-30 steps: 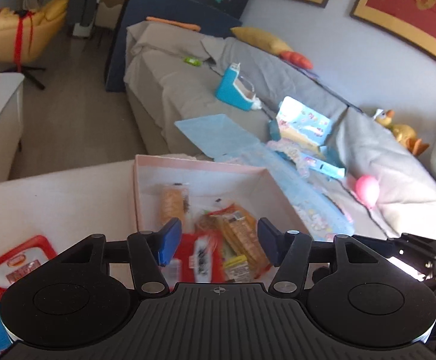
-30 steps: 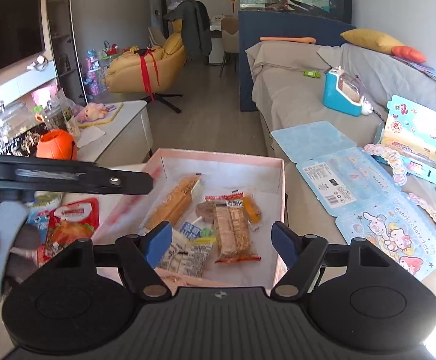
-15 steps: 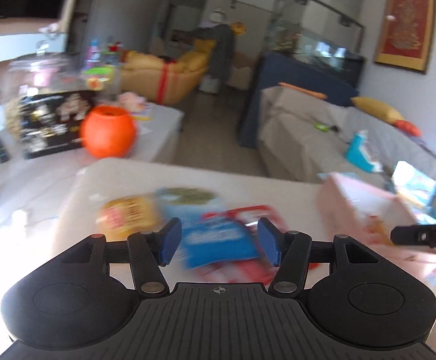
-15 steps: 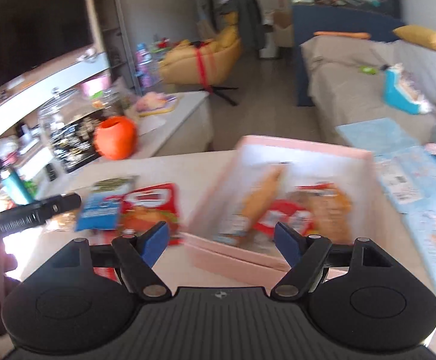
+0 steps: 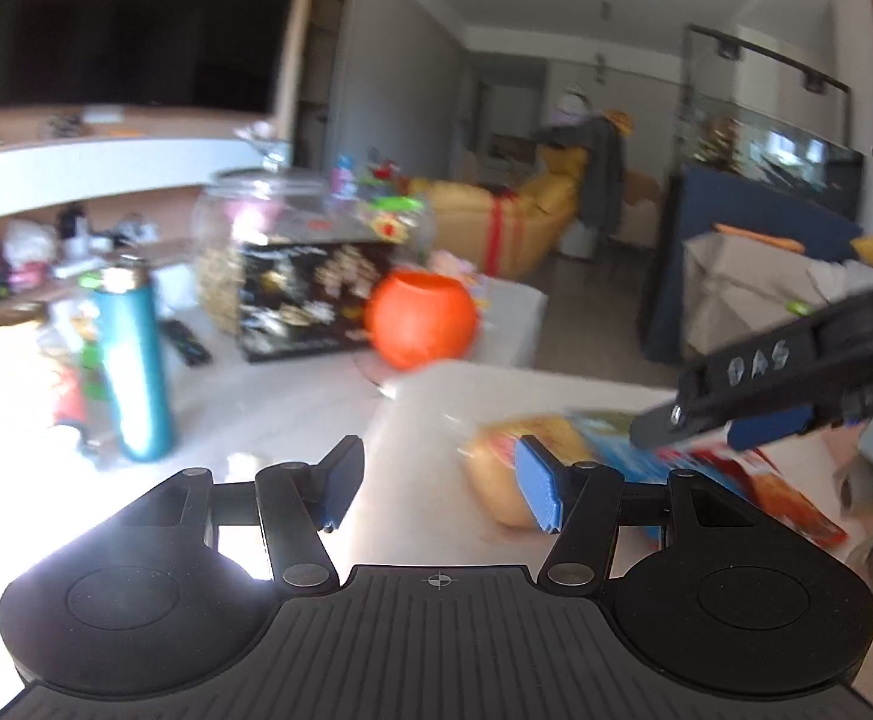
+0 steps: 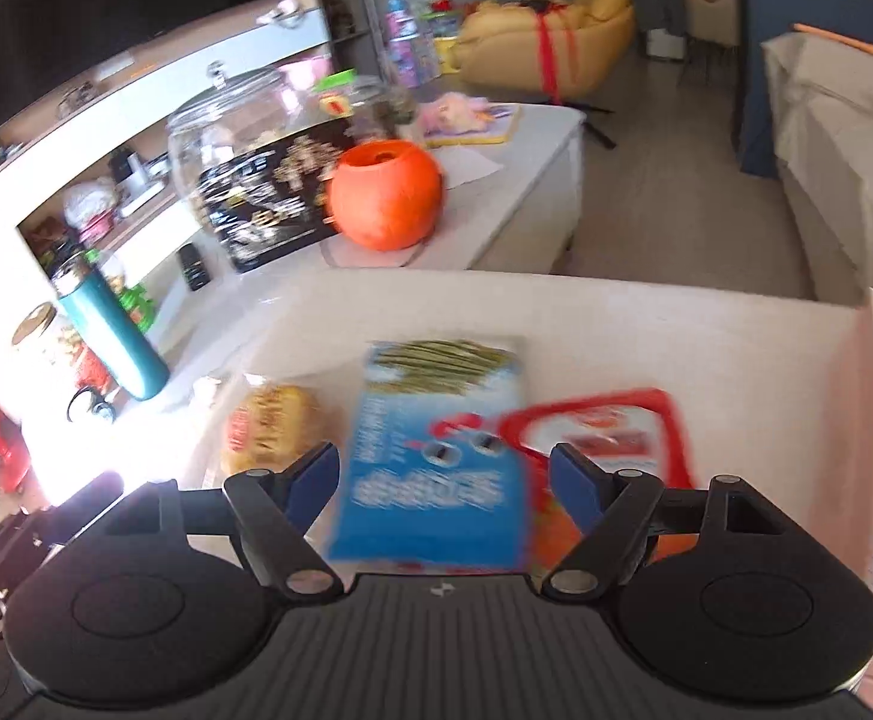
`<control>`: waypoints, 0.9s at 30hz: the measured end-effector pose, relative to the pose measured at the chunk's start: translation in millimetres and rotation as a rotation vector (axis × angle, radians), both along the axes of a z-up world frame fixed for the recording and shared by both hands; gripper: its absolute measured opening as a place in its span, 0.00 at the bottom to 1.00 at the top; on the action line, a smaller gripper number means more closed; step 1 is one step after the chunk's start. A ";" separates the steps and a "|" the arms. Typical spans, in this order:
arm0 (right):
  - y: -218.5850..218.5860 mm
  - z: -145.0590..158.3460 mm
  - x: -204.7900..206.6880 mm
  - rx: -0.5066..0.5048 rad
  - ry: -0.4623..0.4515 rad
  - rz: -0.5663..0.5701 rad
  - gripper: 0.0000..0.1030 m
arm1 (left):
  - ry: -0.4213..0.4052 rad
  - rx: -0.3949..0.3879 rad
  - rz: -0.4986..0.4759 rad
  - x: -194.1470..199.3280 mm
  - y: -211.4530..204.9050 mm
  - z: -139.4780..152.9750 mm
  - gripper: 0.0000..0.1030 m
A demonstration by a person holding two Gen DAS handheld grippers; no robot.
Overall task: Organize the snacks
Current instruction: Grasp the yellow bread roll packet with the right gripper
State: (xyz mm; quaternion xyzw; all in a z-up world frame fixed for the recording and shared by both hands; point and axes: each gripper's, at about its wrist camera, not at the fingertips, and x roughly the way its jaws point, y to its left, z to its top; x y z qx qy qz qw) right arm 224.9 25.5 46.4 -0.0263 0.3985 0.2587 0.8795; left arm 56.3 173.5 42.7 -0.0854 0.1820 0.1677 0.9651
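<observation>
A: What has the right tool (image 6: 445, 480) got?
B: Nothing. Its jaws gape over the blue pack (image 6: 433, 456), with the bread (image 6: 271, 426) left of them and the red pack (image 6: 604, 438) right, all on the surface (image 6: 646, 330).
A: And the left tool (image 5: 436, 489)?
B: Half open, empty; the bread (image 5: 499, 468) sits just beyond its right finger.

Both wrist cameras are looking forward and down, close over the pale table (image 6: 646, 324), each sharing the orange pot (image 5: 421, 319) at twelve o'clock, the teal bottle (image 6: 113, 336) at nine and the blue snack packet (image 6: 436, 456).
</observation>
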 end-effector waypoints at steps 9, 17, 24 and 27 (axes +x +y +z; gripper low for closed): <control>104.6 -34.7 -9.1 -0.116 -0.001 0.166 0.60 | 0.044 -0.104 0.149 -13.9 51.9 -5.7 0.59; 28.5 -7.1 -70.6 -0.081 -0.009 0.191 0.50 | 0.052 -0.135 0.061 -15.3 41.2 -9.4 0.59; -87.7 -1.0 -112.6 -0.075 -0.019 -0.008 0.50 | 0.056 -0.141 -0.057 -13.6 16.7 -3.3 0.59; -129.2 -12.7 -127.0 -0.084 -0.014 -0.109 0.50 | 0.087 -0.169 -0.191 -6.9 -6.7 -4.5 0.59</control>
